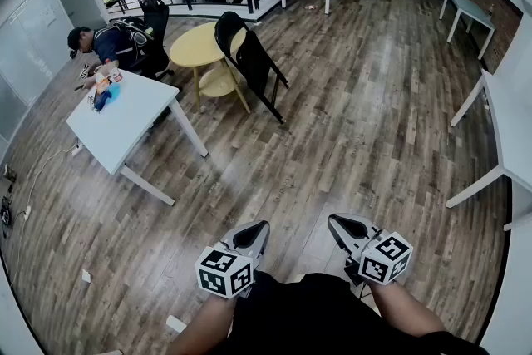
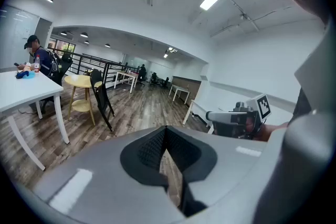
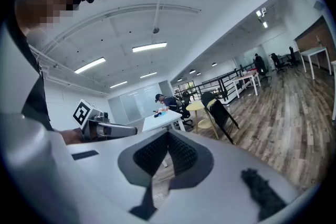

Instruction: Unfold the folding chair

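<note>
Chair: black folding chair (image 1: 249, 61), folded flat, upright, far left.
Left tool (image 1: 256, 233): ribbed jaws closed, empty.
Right tool (image 1: 339, 227): closed, empty.
Floor (image 1: 366, 129): wood planks.

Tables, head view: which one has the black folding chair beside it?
The round yellow table, mid-left: the black folding chair stands folded at its right side. The other tables are rectangular, white or wood-topped, with no such chair.

The folding chair (image 1: 252, 62) is black, the round table (image 1: 193, 46) pale yellow, the tabletop (image 1: 133, 116) white. The floor (image 1: 357, 120) is grey-brown wood planking. The left tongs (image 1: 259, 227) and right tongs (image 1: 334, 222) are grey, and their marker cubes (image 1: 224, 272) carry black-and-white squares.
</note>
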{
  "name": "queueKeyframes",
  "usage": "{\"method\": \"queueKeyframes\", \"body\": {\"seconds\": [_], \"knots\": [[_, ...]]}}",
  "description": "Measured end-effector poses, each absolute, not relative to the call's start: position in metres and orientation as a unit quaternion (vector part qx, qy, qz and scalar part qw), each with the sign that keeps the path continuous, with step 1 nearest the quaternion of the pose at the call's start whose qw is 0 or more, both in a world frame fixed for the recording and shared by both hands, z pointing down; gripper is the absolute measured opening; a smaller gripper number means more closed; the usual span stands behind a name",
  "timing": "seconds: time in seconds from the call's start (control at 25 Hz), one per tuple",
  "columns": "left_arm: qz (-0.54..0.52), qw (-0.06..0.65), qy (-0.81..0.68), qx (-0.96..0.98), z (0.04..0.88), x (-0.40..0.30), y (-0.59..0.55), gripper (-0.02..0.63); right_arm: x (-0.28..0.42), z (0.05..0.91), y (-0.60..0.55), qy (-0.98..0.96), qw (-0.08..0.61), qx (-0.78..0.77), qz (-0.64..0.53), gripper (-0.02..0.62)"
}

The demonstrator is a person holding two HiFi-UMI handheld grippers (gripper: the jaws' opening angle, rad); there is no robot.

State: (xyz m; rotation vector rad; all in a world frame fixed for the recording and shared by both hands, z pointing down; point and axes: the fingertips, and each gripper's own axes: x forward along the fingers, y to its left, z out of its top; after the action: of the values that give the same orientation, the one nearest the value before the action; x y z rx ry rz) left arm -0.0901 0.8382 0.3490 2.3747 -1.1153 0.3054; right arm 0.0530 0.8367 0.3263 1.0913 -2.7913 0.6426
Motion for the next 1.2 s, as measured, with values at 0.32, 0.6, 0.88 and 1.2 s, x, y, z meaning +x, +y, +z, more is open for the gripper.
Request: {"method": "queueKeyframes", "body": {"seconds": [0.32,0.6,0.88,1.2], "knots": [[0.110,0.272,-0.434,0.852,0.362,-0.105,0.817,0.008,0.047,0.334,0.803,-0.911,0.035,0.346,0.219,-0.005],[0.098,0.292,-0.437,0.845,0.372,-0.119,0.780,0.008,0.038,0.347,0.773,-0.905,0.037,0.352,0.236,-0.005],[0.077,0.290,-0.446,0.843,0.371,-0.137,0.720,0.008,0.028,0.360,0.727,-0.898,0.050,0.365,0.242,-0.005],[0.098,0.304,-0.452,0.833,0.394,-0.166,0.660,0.008,0.019,0.374,0.670,-0.881,0.050,0.380,0.276,-0.005]]}}
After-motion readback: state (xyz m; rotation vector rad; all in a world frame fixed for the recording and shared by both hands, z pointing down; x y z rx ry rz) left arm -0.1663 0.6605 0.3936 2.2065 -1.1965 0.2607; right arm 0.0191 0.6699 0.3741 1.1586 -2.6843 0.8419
